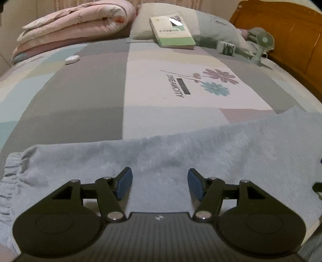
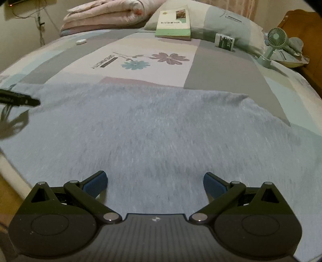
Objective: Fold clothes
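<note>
Where jaws gape: garment [image 1: 161,153] beneath left gripper [image 1: 160,186].

Bed [image 2: 221,84] with patchwork sheet
Blue garment [image 2: 161,131] spread at 6 o'clock; pink quilt [image 2: 104,18] at 11; pillow [image 2: 231,26] with book [image 2: 174,25] at 12; fan [image 2: 275,42] at 2; white case [image 2: 81,42] at 10.

We see our left gripper [image 1: 160,184] and right gripper [image 2: 155,185] built alike: black ribbed body, rounded black side plates, silver pivot screws, blue ridged pads [image 1: 124,183], and a small white mark at centre.
</note>
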Demonstrator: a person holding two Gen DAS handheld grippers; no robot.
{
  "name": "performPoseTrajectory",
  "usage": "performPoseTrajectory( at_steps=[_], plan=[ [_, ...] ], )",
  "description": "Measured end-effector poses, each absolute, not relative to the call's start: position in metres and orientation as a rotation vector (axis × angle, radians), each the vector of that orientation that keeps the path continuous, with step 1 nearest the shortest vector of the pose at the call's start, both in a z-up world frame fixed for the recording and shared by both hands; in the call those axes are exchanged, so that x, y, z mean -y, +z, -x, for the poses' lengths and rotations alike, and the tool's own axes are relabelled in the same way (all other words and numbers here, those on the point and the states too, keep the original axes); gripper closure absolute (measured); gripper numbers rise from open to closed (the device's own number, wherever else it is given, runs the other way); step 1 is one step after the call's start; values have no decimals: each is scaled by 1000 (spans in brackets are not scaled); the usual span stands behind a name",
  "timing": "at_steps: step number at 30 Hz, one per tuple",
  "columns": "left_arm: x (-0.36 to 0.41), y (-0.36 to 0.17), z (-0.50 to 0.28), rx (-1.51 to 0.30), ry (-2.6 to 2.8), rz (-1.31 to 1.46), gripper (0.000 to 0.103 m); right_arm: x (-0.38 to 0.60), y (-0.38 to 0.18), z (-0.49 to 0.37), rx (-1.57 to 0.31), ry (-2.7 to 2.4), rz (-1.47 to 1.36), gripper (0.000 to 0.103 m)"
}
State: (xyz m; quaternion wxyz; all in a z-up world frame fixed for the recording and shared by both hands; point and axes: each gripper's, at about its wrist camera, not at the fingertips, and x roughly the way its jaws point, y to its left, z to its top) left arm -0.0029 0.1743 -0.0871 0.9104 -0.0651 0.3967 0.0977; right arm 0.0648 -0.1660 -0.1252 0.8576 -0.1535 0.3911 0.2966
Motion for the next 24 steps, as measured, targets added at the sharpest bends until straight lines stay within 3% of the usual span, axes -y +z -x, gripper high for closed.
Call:
performPoseTrajectory(
  at_steps=[5,14,18,24],
  plan=[
    [-174,-76,5,-844,247,125,42,184,-126,-52,-805,633,328,0],
    [-129,-73,62,-772,-18,16,39,181,-125,-54,-813,613,329,0],
    [-124,-88,76,-821,-73,124,36,182,-125,-53,-808,607,322,0],
    [-118,-67,78,-837,-77,78,35,180,-125,-51,-807,590,315,0]
  ],
)
